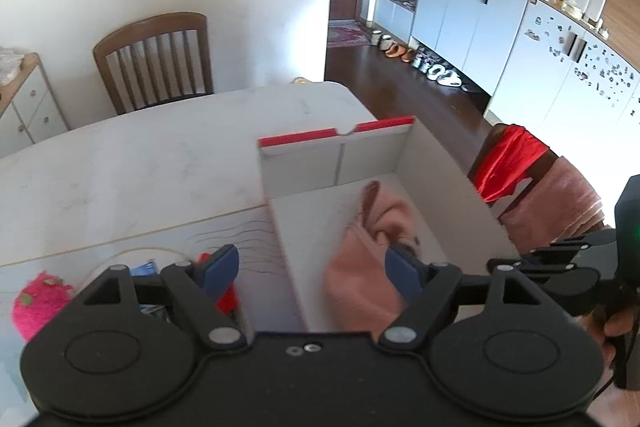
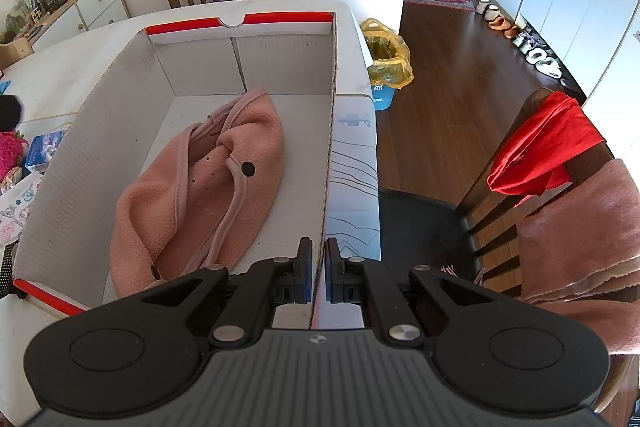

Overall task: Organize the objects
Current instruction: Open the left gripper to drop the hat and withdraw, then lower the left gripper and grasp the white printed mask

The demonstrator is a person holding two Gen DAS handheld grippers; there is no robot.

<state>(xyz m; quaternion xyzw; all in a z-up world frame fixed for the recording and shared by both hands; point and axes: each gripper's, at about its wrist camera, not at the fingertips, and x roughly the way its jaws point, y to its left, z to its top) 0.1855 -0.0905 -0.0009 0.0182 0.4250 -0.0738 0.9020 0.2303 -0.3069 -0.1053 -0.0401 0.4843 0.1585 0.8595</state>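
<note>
Pink fleece bag [image 2: 200, 187] lies inside the white cardboard box [image 2: 80, 155], long axis running from the near corner toward the far red-edged wall, strap and dark snap facing up. Box sits on the pale marble surface [image 1: 140, 155], near its right edge.

Right gripper [image 2: 319, 267]: jaws nearly together, pinching the box's right side wall, steadying it by the look of it. Left gripper [image 1: 312, 267]: jaws wide, holding nothing, hovering over the box's left wall; one blue pad [image 1: 402, 273] is in front of the bag, whether touching it I can't tell. The bag lies just ahead and right of the left jaws, so the left hand is the free one to reach it.

Outside the box, left: pink plush toy [image 1: 34, 301], small blue carton [image 2: 44, 145], red item [image 1: 226, 297] too blurred to name. No legible writing anywhere.
</note>
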